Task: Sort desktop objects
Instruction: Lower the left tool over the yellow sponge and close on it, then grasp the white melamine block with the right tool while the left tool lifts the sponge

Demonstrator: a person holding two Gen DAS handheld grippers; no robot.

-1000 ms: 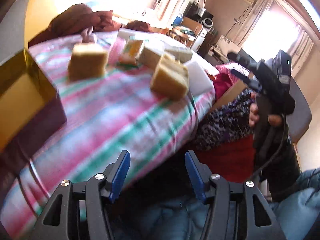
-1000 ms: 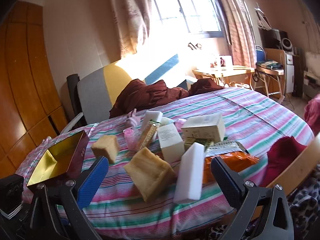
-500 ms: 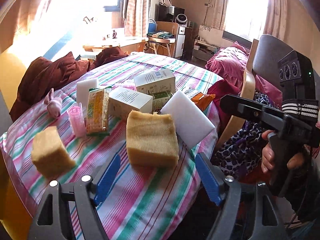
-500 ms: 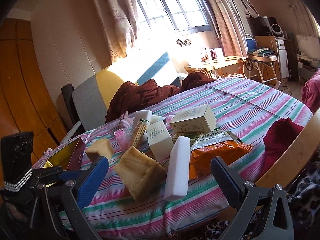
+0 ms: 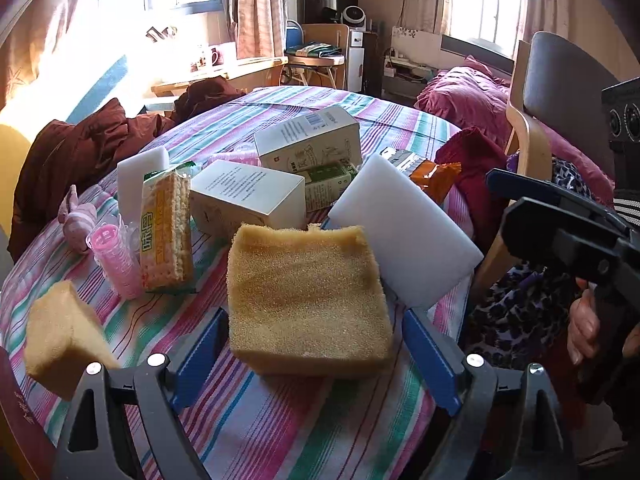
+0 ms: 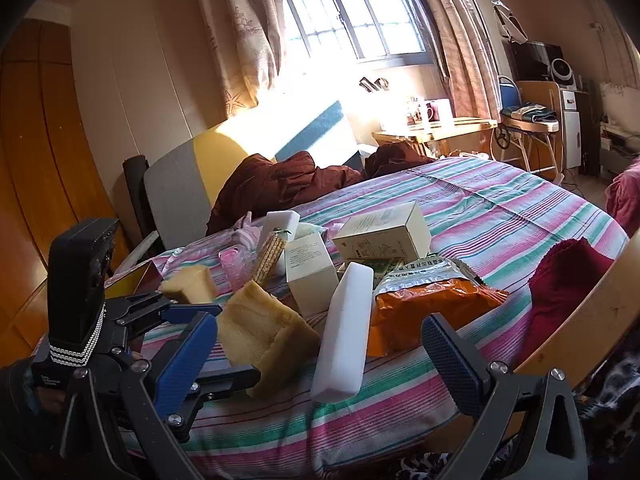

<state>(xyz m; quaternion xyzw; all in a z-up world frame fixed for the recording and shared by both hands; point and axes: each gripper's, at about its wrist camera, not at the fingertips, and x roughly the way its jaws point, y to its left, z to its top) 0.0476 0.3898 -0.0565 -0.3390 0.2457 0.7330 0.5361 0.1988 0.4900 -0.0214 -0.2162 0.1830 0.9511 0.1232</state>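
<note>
My left gripper (image 5: 312,354) is spread wide, pads flanking the big yellow sponge (image 5: 308,292) on the striped tablecloth (image 5: 280,420), not pressing it. White foam block (image 5: 400,232) beside it. My right gripper (image 6: 320,354) gapes, empty.

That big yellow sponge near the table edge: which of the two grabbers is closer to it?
Left. The left gripper has its open jaws on either side of the big yellow sponge, not pressing it. The right gripper hangs further back, beyond the white foam block.
</note>
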